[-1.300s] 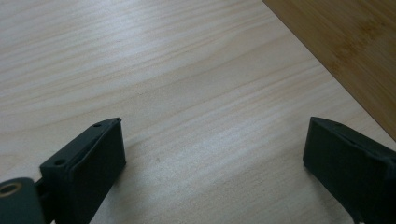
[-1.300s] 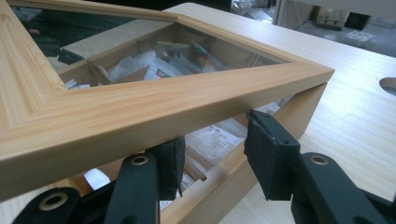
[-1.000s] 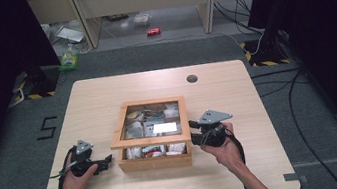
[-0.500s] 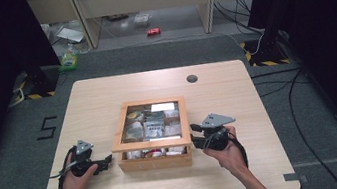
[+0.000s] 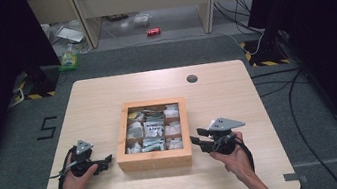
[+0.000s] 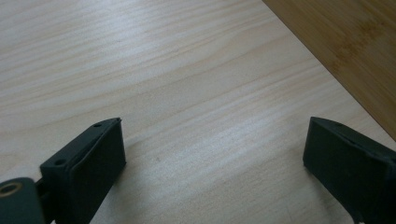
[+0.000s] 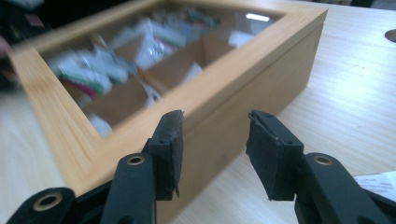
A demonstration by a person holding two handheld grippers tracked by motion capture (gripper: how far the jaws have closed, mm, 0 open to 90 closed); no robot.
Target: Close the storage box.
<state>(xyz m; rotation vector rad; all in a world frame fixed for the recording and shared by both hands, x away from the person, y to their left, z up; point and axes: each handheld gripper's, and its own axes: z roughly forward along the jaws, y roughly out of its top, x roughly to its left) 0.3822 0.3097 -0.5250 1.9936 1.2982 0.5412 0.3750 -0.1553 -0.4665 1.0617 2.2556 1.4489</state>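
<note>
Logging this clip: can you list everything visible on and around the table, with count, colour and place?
Table: one, light wood, centre.
Box: one, wooden with a clear windowed lid, mid-table; packets sit in its compartments.
Hole: one, dark, round, in the table top beyond the box.
Can: one, red, on the floor far behind.
Bottle: one, green, on the floor at far left.
Left gripper: one, black, jaws open, left of the box.
Right gripper: one, black, jaws open, by the box's right side.
Hands: two, holding the grippers.
</note>
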